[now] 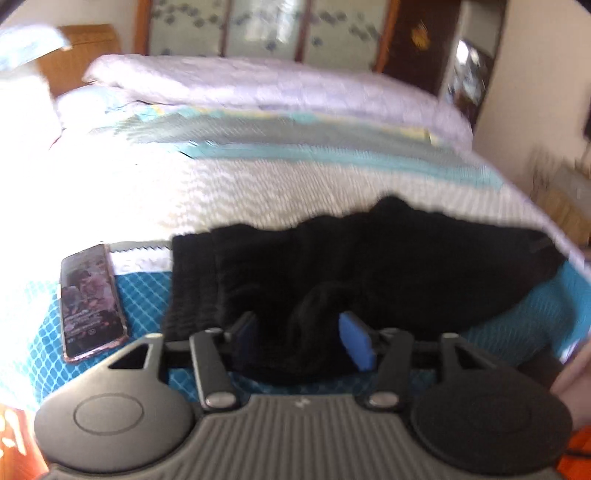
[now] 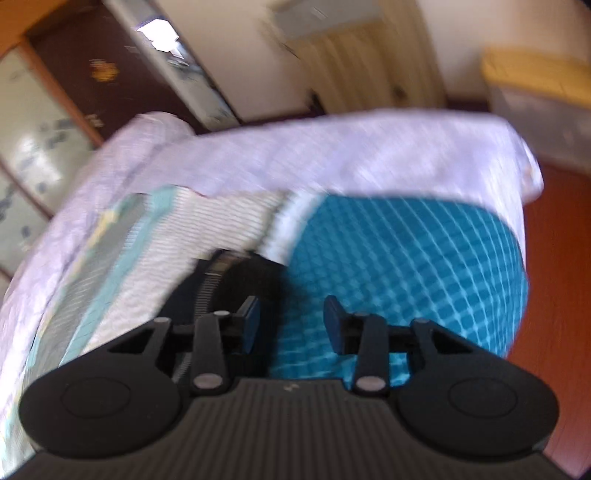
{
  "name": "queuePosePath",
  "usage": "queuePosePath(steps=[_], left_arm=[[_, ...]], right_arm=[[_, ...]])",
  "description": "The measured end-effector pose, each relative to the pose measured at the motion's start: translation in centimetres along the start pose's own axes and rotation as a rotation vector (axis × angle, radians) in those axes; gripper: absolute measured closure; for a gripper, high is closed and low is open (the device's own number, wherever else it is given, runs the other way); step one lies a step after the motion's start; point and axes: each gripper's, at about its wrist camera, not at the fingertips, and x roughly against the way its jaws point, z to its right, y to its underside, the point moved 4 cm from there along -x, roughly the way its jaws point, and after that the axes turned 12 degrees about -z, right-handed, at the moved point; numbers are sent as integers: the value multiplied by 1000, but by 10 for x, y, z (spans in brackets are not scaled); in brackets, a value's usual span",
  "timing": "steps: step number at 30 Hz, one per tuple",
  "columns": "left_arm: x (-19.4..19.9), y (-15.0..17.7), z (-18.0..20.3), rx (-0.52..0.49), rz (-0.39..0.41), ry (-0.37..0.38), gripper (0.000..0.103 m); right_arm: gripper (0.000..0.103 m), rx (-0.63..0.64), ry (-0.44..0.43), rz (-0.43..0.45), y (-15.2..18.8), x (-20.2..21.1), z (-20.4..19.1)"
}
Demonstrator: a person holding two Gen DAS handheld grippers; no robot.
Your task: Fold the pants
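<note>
Both grippers gape empty, left (image 1: 301,334) over black pants (image 1: 369,266) beside a phone (image 1: 90,301), right (image 2: 291,321) at their edge.

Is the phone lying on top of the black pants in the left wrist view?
No. The phone lies on the bedspread left of the pants, with a gap between them.

phone (image 1: 90,301) on patterned bedspread (image 1: 258,192), white duvet (image 1: 258,85), wardrobe (image 1: 258,26)

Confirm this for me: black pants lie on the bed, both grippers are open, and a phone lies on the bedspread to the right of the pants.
One thing is off: the phone lies to the left of the black pants, not the right, as the left wrist view shows. The rest holds: the pants lie on the bed, and the left gripper and right gripper are both open.
</note>
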Motion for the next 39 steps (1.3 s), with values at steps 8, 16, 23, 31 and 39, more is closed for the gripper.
queuePosePath(steps=[8,16,23,31,39], left_arm=[[-10,-12,-88,437,27,124,40],[-76,-26,-87,365,-62,75,86],[-21,-58,-91,303,221,47,96],[-62,-10,-108,350,3,-116,84],[-2,-42,-83,356,191,15,83]], right_arm=[[56,261,-221,-103,94,23,-91],[56,784,-777,-570,244,57,-251],[57,1115,-958,-650,348,104,-324],[57,1271,-819,-698,398,74,-314],[59,1029,-953,-674,355,93,-310]])
